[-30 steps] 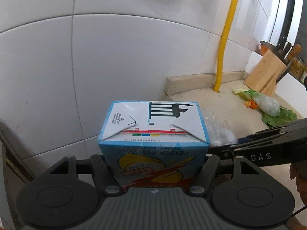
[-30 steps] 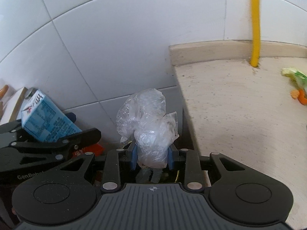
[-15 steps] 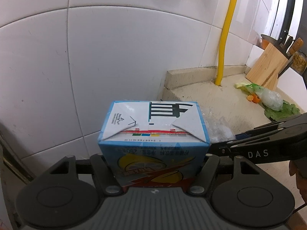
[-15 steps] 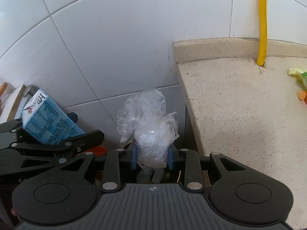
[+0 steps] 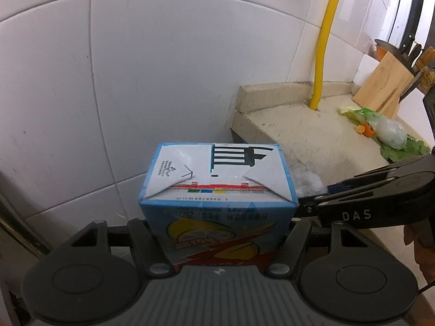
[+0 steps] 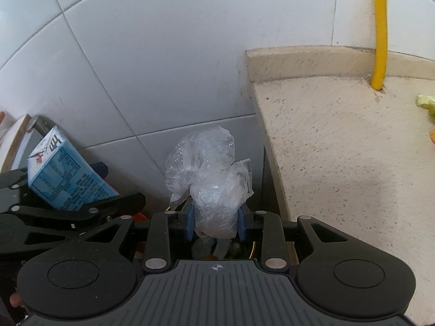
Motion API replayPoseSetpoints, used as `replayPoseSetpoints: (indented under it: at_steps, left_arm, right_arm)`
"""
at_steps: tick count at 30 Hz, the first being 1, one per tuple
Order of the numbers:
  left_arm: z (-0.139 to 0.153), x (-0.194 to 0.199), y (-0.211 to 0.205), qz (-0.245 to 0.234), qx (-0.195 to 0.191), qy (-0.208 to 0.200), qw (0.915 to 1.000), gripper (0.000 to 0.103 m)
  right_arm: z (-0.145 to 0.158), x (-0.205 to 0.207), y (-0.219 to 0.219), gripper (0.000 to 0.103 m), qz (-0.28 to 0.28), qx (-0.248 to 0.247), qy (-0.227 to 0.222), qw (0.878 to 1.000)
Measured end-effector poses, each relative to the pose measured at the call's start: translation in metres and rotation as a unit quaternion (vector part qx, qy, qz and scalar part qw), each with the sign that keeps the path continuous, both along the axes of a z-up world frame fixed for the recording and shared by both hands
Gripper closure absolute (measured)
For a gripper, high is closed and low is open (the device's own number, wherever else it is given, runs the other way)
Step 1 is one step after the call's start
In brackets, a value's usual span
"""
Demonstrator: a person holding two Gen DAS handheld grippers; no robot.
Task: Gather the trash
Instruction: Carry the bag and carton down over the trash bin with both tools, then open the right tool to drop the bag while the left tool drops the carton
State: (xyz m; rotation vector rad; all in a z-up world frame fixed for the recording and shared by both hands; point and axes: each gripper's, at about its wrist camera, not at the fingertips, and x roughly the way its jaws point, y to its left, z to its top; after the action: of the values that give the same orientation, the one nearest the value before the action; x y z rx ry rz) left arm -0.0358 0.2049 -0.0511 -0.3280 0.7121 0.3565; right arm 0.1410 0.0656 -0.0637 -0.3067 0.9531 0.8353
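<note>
Since a second ago both views have slid leftward, so the yellow pipe (image 5: pixel 325 40) and counter (image 6: pixel 353 146) sit further toward 3 o'clock, while neither grip has changed. Left gripper (image 5: pixel 217 233) stays clamped on the blue juice carton (image 5: pixel 217 187), its fingertips hidden behind the carton's sides; right gripper (image 6: pixel 216 224) stays pinched on the crumpled clear plastic (image 6: pixel 212 179), blue pads (image 6: pixel 190 224) pressing both flanks. Out at 2 o'clock in the left view, vegetable scraps (image 5: pixel 391 138) lie before the knife block (image 5: pixel 386 87), partly cut off; whatever lies below the plastic is too dark to identify.
</note>
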Motion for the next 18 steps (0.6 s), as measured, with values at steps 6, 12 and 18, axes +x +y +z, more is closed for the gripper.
replayPoseSetpoints:
  at_steps: [6, 12, 18]
  left_arm:
    - [-0.006, 0.006, 0.003, 0.003, -0.004, 0.021, 0.9998, 0.041]
    - [-0.017, 0.01, 0.01, 0.017, -0.014, 0.054, 0.9983, 0.042]
    - [-0.029, 0.014, 0.021, 0.031, -0.043, 0.089, 0.9946, 0.04]
  right_arm:
    - [-0.013, 0.001, 0.01, 0.066, 0.008, -0.009, 0.013, 1.0]
    - [-0.027, 0.003, 0.022, 0.066, 0.014, -0.023, 0.022, 0.999]
    - [-0.039, 0.009, 0.032, 0.06, 0.015, -0.038, 0.042, 0.998]
